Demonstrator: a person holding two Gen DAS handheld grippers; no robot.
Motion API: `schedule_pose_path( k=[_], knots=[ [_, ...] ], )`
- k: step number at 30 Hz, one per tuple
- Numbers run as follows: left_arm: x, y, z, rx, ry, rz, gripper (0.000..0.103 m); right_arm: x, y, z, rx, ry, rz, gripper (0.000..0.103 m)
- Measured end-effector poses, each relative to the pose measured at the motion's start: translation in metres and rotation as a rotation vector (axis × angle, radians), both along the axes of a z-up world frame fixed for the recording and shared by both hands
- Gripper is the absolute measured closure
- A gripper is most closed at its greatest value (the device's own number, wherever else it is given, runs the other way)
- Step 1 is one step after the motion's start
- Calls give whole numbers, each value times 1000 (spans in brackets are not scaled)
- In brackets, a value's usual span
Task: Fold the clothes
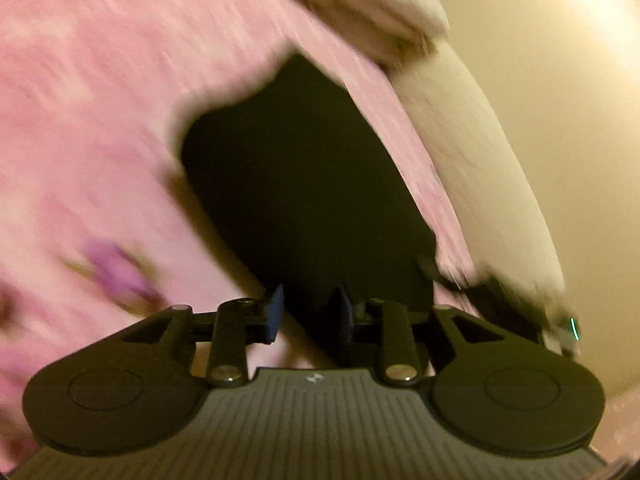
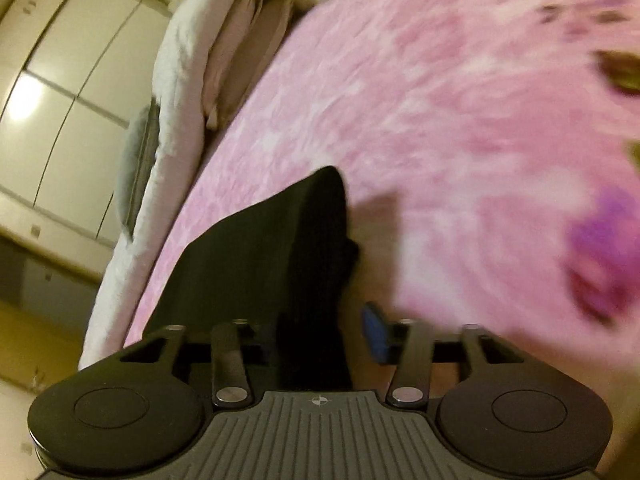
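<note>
1. Left wrist view, nearest: the left gripper (image 1: 308, 312) has its two blue-padded fingers (image 1: 274, 312) standing apart with a clear gap. Nothing is pinched; only dark cloth and pink bedding show through the gap.
2. Just ahead of those fingertips lies the black garment (image 1: 304, 184), a dark piece spread flat and reaching away from the tool. Its far edge ends in a blunt point.
3. To the tool's left and beyond the garment spreads the pink bedspread (image 1: 88, 120), heavily blurred, with a purple blotch near the left finger.
4. Ahead and to the right of the tool a cream blanket (image 1: 472, 152) runs along the bed's edge, with folded pale bedding at its far end.
5. Right wrist view, nearest: the right gripper (image 2: 324, 340) has its jaws wide apart. The blue pad (image 2: 374, 334) of the right finger is in plain sight; the left one is hidden behind dark cloth.
6. The black garment (image 2: 264, 256) rises between the fingers and leans toward the left one. Whether it touches a pad I cannot tell; it is not squeezed.
7. Right of the tool and beyond it, the pink bedspread (image 2: 440, 120) fills the view.
8. Far left of the tool: a white blanket (image 2: 176, 92) on the bed's edge, then pale wardrobe doors (image 2: 68, 80).
</note>
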State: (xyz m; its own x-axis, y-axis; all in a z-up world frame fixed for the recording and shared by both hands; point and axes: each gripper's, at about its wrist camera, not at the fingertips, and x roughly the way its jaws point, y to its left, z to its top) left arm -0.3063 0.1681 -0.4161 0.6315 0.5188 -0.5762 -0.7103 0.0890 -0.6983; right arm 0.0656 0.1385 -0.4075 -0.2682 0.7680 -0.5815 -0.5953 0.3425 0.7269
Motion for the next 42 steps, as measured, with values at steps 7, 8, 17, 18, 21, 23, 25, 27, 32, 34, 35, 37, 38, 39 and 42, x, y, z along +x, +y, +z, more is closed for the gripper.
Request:
schedule_pose_path(
  k=[7,8,17,18,21,23,25,27,32,34,35,37,38,39,42],
  knots=[
    [-49,47,-20,-128,-105,171,52,-56,-87,-23,-7,213,-95,30],
    [-48,53,-23,-143,-120,175,52,-66,-91,-28,-12,242,-102,30],
    [-18,38,-5,-62,-62,121,75,-60,-53,-14,-3,163,-153,88],
    [-13,31,-5,-62,-62,106,75,-54,-57,-9,7,118,-141,88],
    [1,11,-10,-39,-5,89,70,-27,-57,-11,-6,86,-158,88],
    [1,-1,-8,-3,66,96,67,-16,-55,-25,-14,146,-138,86],
    [-4,-5,2,28,131,87,66,-18,-61,-24,-7,104,-108,74],
    [-10,-5,19,92,195,66,70,-29,-75,-5,9,-41,-126,69],
    [13,-2,62,367,340,-85,74,-73,-96,46,145,-440,-104,69],
    [34,1,68,465,375,-198,81,-87,-86,49,188,-492,-40,70],
    [45,5,66,493,400,-245,85,-93,-78,47,184,-526,-10,71],
    [64,17,50,505,461,-315,87,-103,-63,38,156,-615,40,77],
    [71,23,40,496,492,-340,89,-107,-57,32,131,-670,62,78],
    [73,28,31,482,502,-354,90,-108,-50,22,109,-706,97,82],
    [71,42,5,430,489,-370,90,-104,-39,-5,124,-768,165,88]
  ],
)
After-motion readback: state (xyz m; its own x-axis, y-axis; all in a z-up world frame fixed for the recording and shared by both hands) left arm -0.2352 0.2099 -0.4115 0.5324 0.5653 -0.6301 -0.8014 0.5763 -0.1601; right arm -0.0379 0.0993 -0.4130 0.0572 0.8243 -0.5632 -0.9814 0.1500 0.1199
